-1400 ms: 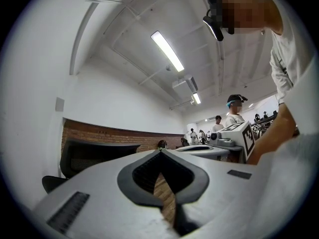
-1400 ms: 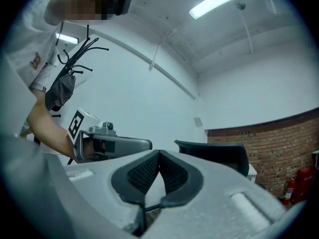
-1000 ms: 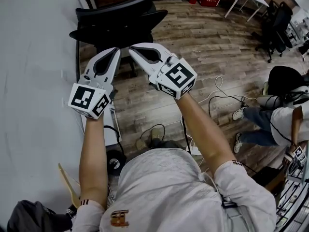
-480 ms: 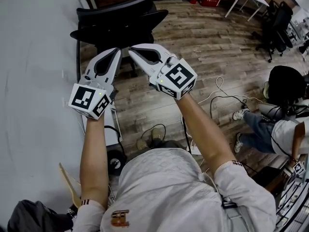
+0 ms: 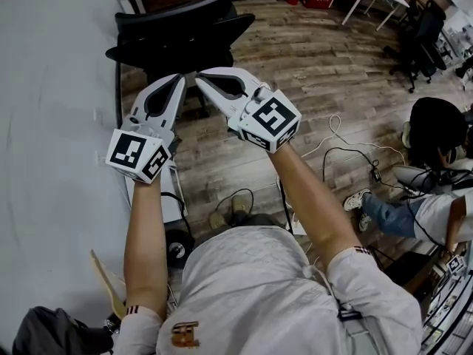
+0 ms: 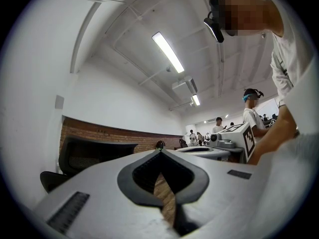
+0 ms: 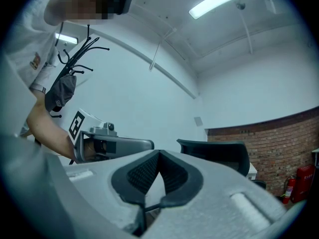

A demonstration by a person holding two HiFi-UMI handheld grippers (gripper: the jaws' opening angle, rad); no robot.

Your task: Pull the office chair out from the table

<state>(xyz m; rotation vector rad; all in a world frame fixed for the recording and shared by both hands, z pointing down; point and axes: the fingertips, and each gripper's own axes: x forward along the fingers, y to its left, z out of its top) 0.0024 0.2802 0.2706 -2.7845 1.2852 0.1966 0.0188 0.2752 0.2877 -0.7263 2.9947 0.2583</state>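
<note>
Head view: office chair (image 5: 177, 32) beside table (image 5: 52, 109).

Bright, even light from ceiling tube lamps (image 6: 168, 52); both gripper views bend strongly and darken at their round edges. Head view sharp.

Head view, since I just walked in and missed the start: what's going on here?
A person holds a white two-jaw gripper in each hand, side by side and pointing at a black office chair with a mesh back. The chair stands at the edge of the white table, on the wooden plank floor. The left gripper and the right gripper are both shut with nothing between their jaws, and neither touches the chair. The pull has not yet begun.
</note>
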